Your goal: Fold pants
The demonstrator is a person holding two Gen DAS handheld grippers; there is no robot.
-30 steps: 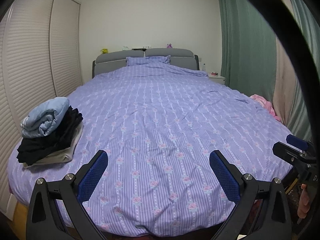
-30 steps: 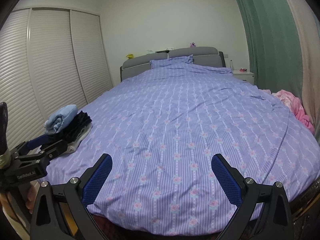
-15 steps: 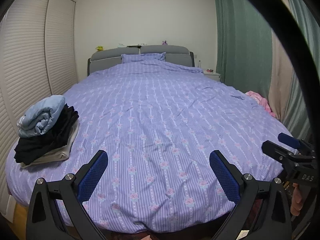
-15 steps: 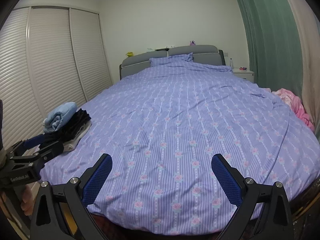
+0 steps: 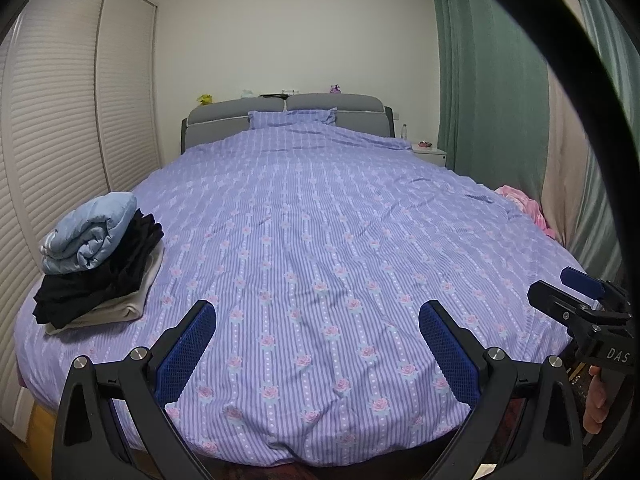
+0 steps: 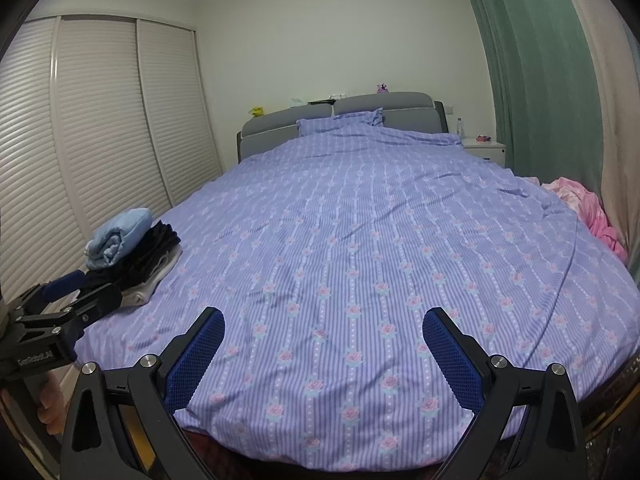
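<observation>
My left gripper (image 5: 318, 342) and right gripper (image 6: 324, 350) both hang spread wide and empty above the foot of a purple floral bed (image 5: 320, 220). Folded pants sit in a stack (image 5: 100, 264) at the bed's left edge, long axis running toward the headboard, well left of both.

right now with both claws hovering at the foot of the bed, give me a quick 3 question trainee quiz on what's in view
1. True or false: the left claw is shut on cloth.
2. What lies on top of the folded stack: A black garment, B light blue garment, C pink cloth?
3. On which side of the bed does the pink cloth lie, seen from its foot?

Key: 1 false, both it and the right claw are open; 2 B; 3 right side.
</observation>
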